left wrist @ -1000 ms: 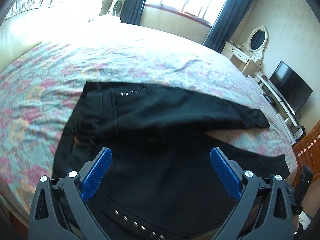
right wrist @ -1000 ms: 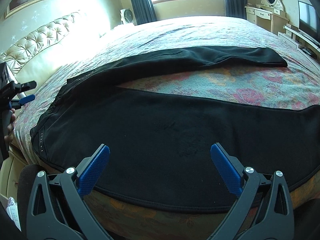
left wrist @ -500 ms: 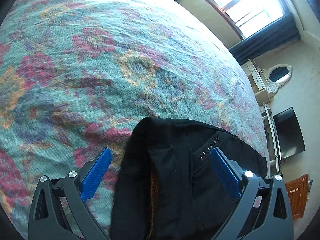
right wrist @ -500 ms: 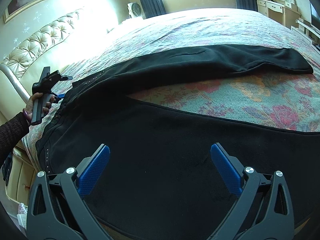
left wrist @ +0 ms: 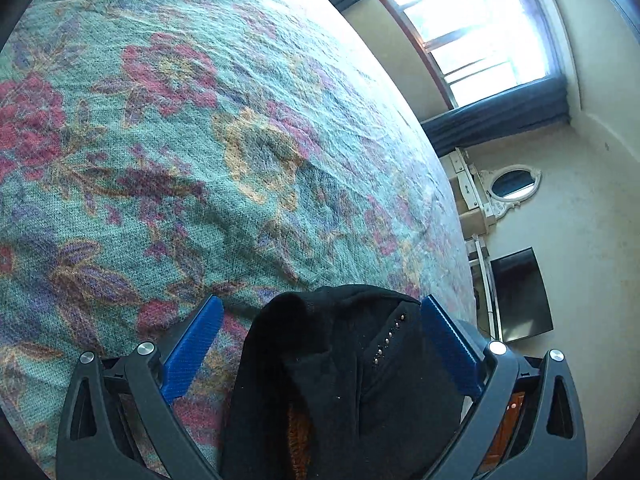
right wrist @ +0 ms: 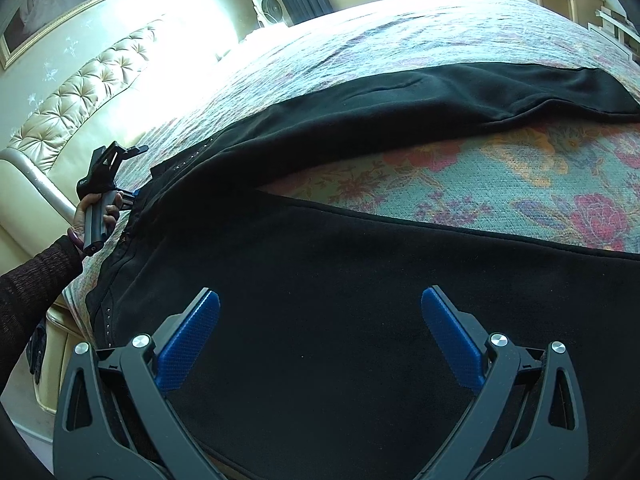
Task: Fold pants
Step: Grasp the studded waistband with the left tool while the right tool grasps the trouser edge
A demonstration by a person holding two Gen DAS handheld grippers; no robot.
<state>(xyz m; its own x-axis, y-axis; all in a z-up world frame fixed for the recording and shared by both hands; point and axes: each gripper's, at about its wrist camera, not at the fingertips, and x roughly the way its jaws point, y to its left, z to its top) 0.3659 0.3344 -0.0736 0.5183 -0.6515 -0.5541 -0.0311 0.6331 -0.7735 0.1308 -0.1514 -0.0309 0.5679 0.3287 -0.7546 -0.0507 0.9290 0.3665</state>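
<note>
Black pants [right wrist: 320,280] lie spread on the floral bedspread [right wrist: 500,184], legs apart and running to the right. The waist corner with small studs [left wrist: 352,360] shows in the left wrist view, lying between the open blue pads of my left gripper [left wrist: 318,320], apart from both. The left gripper also shows in the right wrist view [right wrist: 132,196] at the waistband, held in a hand. My right gripper [right wrist: 320,312] is open and empty, low over the near leg.
A tufted cream headboard [right wrist: 80,120] stands left of the bed. A window with dark curtains [left wrist: 480,60], a vanity with oval mirror [left wrist: 512,184] and a TV [left wrist: 520,292] line the far walls. The bed's near edge runs below the near leg.
My left gripper has moved from over the seat of the pants to the waist corner and closed in on it. My right gripper has come lower and closer over the near leg.
</note>
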